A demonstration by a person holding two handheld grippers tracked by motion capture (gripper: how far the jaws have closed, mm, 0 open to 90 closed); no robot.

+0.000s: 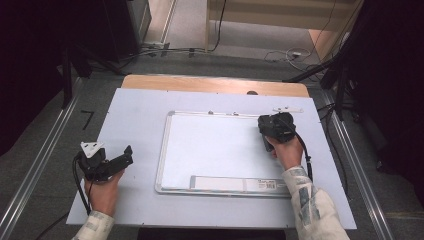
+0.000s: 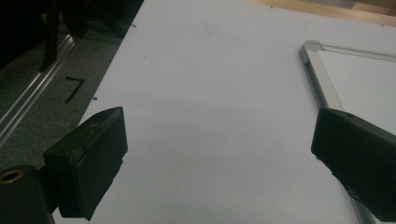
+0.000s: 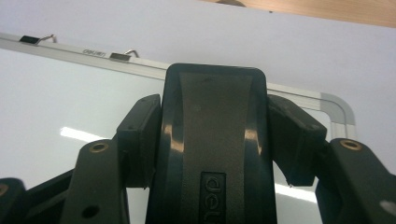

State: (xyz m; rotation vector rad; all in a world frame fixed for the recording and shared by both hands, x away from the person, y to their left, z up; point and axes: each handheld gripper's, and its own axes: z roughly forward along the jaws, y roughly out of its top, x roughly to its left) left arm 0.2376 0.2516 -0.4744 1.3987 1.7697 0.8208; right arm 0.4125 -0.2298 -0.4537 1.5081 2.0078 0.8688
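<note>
Item: eraser (image 3: 215,144). Black plastic block, glossy back, rounded corners, embossed maker's mark near its lower end, partly legible. Clamped on both long sides by the jaws of the right gripper (image 1: 272,134), which are closed onto it; the eraser stands between them and juts past their tips.

Location: under the right gripper, at the board's (image 1: 210,147) far right corner. Just ahead of the gripper lies the board's top frame with two small hanging clips (image 3: 122,56); to its right, the rounded corner (image 3: 338,109). Whether the underside touches the board cannot be told.

Step in hand, as judged: wiping the board, eraser already gripped. The board's surface looks white and free of marks in the high view.

Next move, as judged: press the eraser flat and sweep it toward the left gripper, keeping even pressure and holding clear of the raised frame.

Second tool: left gripper (image 1: 112,162), jaws wide apart, holding nothing, resting over the grey mat (image 2: 210,93) well apart from the eraser; the board's left frame (image 2: 322,88) runs by its right jaw.

Also: a tray strip (image 1: 235,184) along the board's near edge, nearest the person.
</note>
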